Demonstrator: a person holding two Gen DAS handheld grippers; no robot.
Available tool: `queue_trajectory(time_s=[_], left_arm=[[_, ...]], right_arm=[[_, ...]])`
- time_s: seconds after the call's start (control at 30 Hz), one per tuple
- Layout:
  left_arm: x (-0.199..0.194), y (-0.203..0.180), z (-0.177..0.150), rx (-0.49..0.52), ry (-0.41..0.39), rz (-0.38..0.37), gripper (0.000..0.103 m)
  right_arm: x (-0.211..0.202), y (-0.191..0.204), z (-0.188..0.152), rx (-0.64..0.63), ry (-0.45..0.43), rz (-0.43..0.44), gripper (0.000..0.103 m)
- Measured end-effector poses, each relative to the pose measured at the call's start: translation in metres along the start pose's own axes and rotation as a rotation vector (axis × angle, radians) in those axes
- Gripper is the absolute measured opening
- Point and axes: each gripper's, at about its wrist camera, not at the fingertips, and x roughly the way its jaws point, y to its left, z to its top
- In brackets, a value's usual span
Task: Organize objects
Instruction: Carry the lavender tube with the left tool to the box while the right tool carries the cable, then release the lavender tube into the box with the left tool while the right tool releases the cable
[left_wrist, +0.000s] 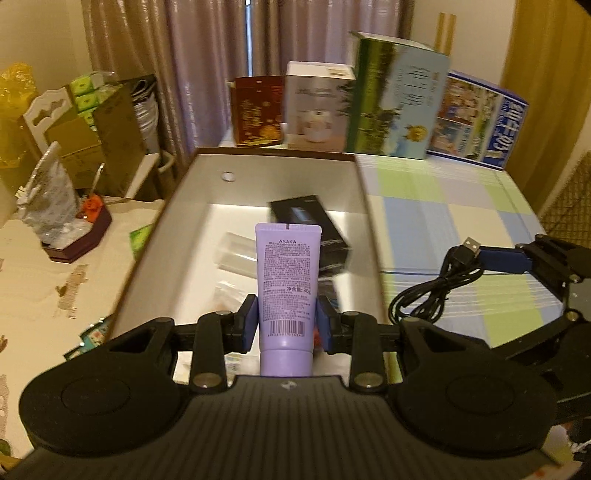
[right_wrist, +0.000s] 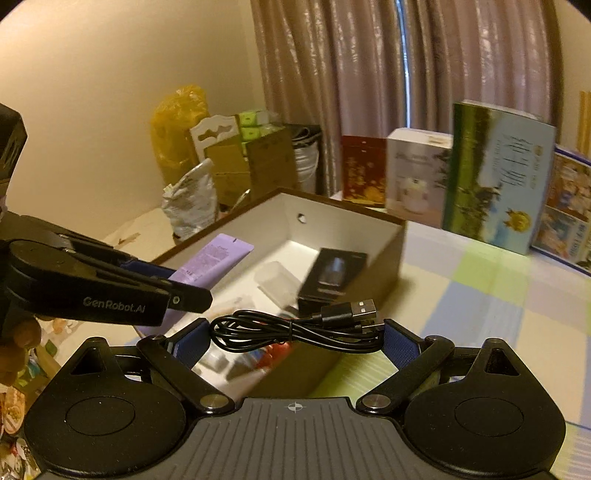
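The left gripper (left_wrist: 287, 325) clamps the purple tube (left_wrist: 287, 284) above the open box (left_wrist: 280, 173), the right gripper (right_wrist: 295, 341) pinches the coiled cable (right_wrist: 295, 326) beside it, so lower each inside before releasing.

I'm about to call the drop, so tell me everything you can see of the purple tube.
The purple tube is a soft-looking lavender plastic squeeze tube, marked ASAKA, with small print and a barcode near its cap end. Its flat crimped end points away from the camera; the round cap sits nearest it. The left gripper is clamped on its lower body, a blue pad on either side. It hangs over the open box, above the contents, touching nothing else visible.
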Motion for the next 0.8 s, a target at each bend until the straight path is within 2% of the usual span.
queue_trajectory(time_s=[0.37, 0.8], left_arm=[[0.040, 0.053, 0.012, 0.006, 0.044, 0.012, 0.028], [0.098, 0.075, 0.018, 0.035, 0.138, -0.033, 0.028]], right_arm=[[0.075, 0.024, 0.019, -0.046, 0.055, -0.026, 0.094], [0.124, 0.026, 0.020, -0.031, 0.141, -0.091, 0.094]])
